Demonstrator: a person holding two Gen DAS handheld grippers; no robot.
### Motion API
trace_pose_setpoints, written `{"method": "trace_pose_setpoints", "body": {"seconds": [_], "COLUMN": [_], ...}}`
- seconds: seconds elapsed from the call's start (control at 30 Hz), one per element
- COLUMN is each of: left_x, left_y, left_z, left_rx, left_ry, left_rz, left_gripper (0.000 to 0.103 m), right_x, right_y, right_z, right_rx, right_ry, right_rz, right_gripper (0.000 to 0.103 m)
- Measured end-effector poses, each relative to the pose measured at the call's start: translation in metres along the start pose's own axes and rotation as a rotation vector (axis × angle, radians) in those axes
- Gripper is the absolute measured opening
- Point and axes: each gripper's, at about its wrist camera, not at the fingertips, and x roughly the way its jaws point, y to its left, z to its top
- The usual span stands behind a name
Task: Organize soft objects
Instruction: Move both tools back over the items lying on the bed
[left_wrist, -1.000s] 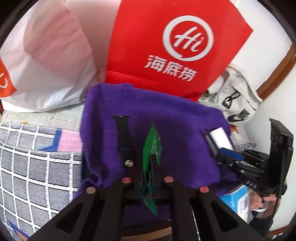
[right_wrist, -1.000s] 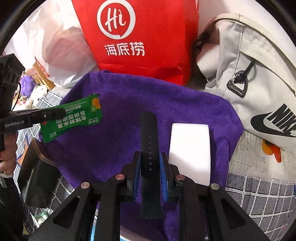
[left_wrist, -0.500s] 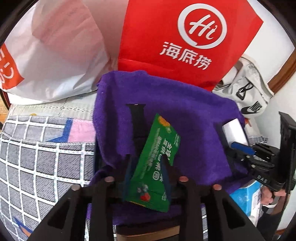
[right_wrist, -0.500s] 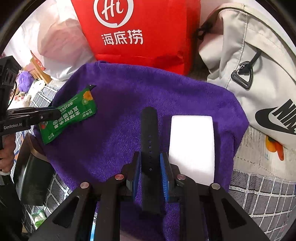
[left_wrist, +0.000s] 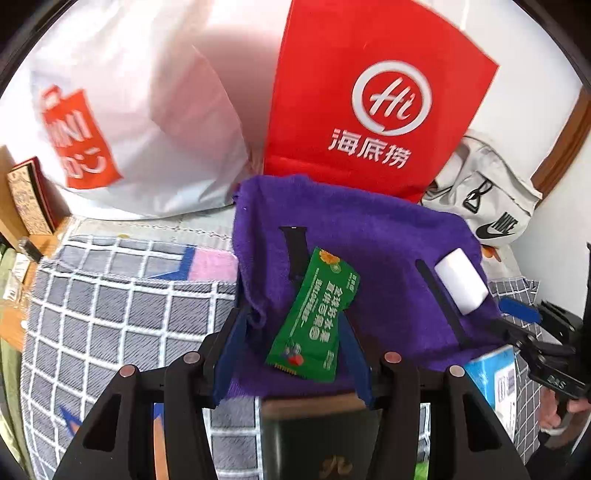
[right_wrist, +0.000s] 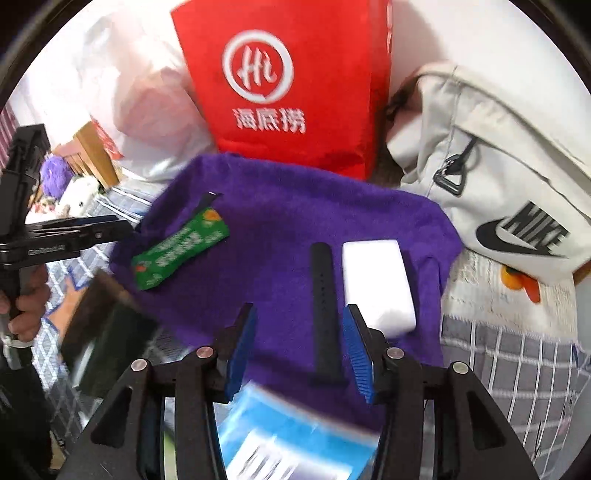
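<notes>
Both claws are opening: left gripper (left_wrist: 291, 347) releasing green packet (left_wrist: 314, 314), right gripper (right_wrist: 299, 343) releasing black strap (right_wrist: 325, 295). Both are looking light and floppy, so gripping mid-length is probably working best.

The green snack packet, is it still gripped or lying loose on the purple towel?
Loose. The green snack packet lies flat on the purple towel, clear of the left gripper's opening jaws.

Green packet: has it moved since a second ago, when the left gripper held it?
Yes. The green packet now lies flat on the purple towel, released; the left gripper's jaws are opening around it.
</notes>
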Motion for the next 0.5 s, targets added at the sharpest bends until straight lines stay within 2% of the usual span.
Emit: {"method": "trace_pose_setpoints", "body": {"seconds": [0.17,0.33,0.4,0.5], "left_x": [-0.030,-0.054,-0.062,-0.069], "left_y": [0.001,0.007,0.011,0.011], "left_z": [-0.022,-0.053,-0.068,-0.084], "left_rx": [0.002,-0.015,-0.030,-0.026], "left_ry": [-0.017,-0.037,-0.042,-0.058], "left_rz": [-0.005,-0.009,-0.016,-0.006], "left_gripper": [0.050,0.050,0.050,0.050], "right_x": [-0.035,-0.058,-0.061,-0.058], "right_y": [0.016,0.032,0.039,0.048], "right_z": [-0.034,-0.073,-0.086,-0.099], "right_rx": [0.034,0.084,0.092,0.096], "right_ry": [-0.031,-0.030,-0.009,0.013], "right_rz": [0.027,-0.002,-0.013,0.004], "right_gripper": [0.048,0.048,0.045,0.034]}}
